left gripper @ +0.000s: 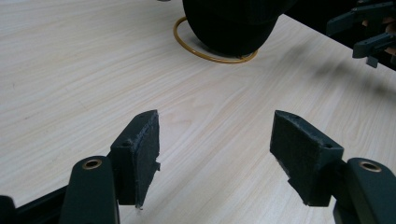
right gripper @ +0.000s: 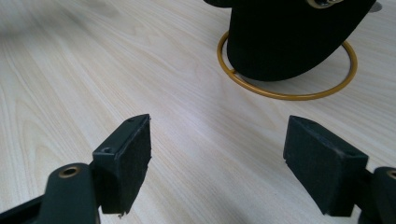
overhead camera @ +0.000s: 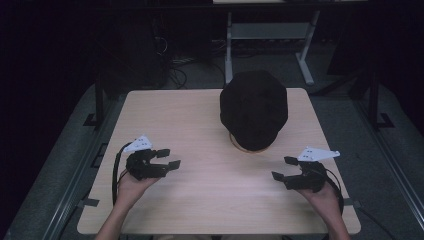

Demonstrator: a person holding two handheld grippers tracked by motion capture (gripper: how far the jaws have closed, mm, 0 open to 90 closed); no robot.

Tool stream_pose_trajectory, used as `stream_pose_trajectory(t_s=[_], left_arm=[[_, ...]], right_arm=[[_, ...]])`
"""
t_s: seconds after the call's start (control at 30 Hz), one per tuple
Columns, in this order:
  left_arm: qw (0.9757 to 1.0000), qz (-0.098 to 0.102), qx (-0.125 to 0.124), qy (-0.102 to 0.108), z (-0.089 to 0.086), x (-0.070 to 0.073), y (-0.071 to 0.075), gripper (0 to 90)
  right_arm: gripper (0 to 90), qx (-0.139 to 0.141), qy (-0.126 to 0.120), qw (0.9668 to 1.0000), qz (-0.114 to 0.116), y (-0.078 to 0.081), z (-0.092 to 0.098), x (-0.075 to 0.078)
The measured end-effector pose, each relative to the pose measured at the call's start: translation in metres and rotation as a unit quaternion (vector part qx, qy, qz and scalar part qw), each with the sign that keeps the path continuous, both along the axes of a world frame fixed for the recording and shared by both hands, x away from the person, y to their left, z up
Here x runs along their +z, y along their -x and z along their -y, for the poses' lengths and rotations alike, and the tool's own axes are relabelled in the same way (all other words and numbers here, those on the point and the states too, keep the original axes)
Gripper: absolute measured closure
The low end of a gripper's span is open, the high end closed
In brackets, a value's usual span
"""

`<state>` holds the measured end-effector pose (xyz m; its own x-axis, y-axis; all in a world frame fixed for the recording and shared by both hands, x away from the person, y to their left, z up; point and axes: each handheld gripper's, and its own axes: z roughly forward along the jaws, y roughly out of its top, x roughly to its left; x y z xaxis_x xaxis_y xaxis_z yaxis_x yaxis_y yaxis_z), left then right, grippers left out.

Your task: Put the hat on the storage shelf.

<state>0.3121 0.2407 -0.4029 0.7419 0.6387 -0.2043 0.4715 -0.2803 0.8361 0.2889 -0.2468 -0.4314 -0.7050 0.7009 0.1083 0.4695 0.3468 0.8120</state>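
left gripper (overhead camera: 170, 158) fingers apart | right gripper (overhead camera: 283, 167) fingers apart | cap (overhead camera: 254, 109); gold ring (right gripper: 285, 95) clearer close-up

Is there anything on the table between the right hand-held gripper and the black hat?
No. In the right gripper view, bare wood runs from the open right hand-held gripper to the black hat and the gold ring under it.

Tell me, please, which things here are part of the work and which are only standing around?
Part of the work:
- black hat, which sits on a stand
- gold ring at the foot of that stand
- left gripper, jaws open, nothing between them
- right gripper, jaws open, nothing between them
- wooden table

Standing around:
- white desk frame behind the table
- cables on the floor
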Motion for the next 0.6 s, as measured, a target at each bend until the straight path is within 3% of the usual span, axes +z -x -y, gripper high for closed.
stream_pose_trajectory(t_s=[0.3,0.37,0.6], left_arm=[[0.9999,-0.008,0.009,-0.005,0.002,-0.018,0.008,30.4],[0.9997,-0.009,0.006,-0.02,0.008,-0.025,0.012,30.4],[0.9995,-0.008,0.001,-0.03,0.009,-0.027,0.01,29.0]], right_arm=[[23.1,0.004,0.0,1.0,-0.004,0.0,-0.001,-0.003],[23.0,0.007,0.002,1.0,-0.004,0.0,-0.002,-0.005],[23.0,0.009,-0.002,1.0,0.004,0.001,-0.006,-0.004]])
